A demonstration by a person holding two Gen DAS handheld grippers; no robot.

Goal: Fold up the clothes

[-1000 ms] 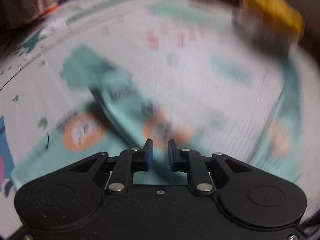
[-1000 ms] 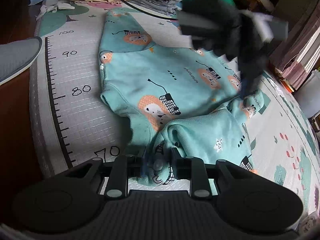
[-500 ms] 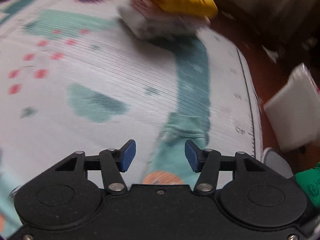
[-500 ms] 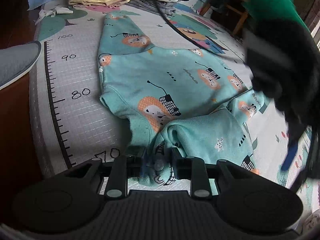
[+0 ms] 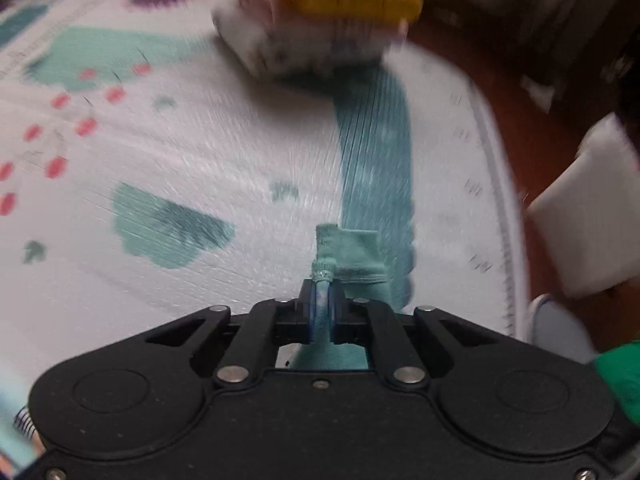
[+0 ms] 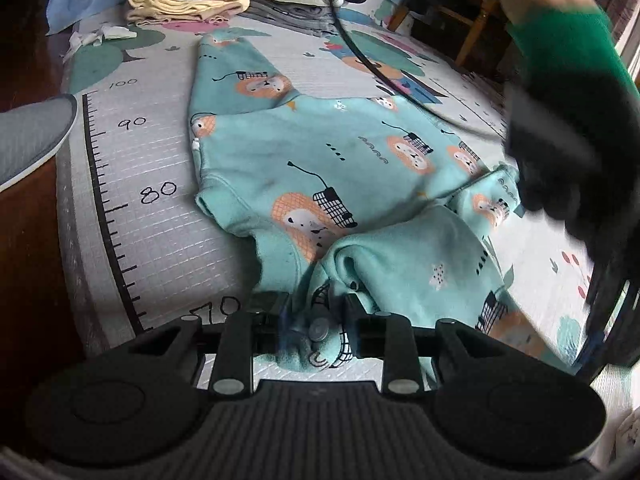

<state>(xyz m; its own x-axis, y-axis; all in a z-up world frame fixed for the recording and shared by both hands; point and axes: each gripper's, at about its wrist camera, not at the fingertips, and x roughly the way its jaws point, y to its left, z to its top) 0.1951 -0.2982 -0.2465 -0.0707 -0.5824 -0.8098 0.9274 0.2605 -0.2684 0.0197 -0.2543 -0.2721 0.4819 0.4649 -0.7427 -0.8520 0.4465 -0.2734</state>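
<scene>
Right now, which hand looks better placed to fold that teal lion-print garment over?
Probably the left. Its tool is pinched shut on the garment's free cuff, ready to carry across. The right tool, jaws opening slightly, sits around a bunched snap edge, more like an anchor.

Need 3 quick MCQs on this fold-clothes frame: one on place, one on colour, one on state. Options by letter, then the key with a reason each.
1. Where does the teal garment lie?
A. on a printed play mat
B. in a basket
C. on a chair

2. What colour is the top item of the stack of clothes in the left wrist view?
A. purple
B. yellow
C. black

3. How is the left gripper?
A. wide open, nothing between its fingers
B. shut on a teal cuff
C. out of view

Key:
1 A: the garment is spread over the play mat with its ruler marks.
2 B: a mustard-yellow piece tops the stack.
3 B: the blue pads pinch the cuff of teal fabric.
</scene>
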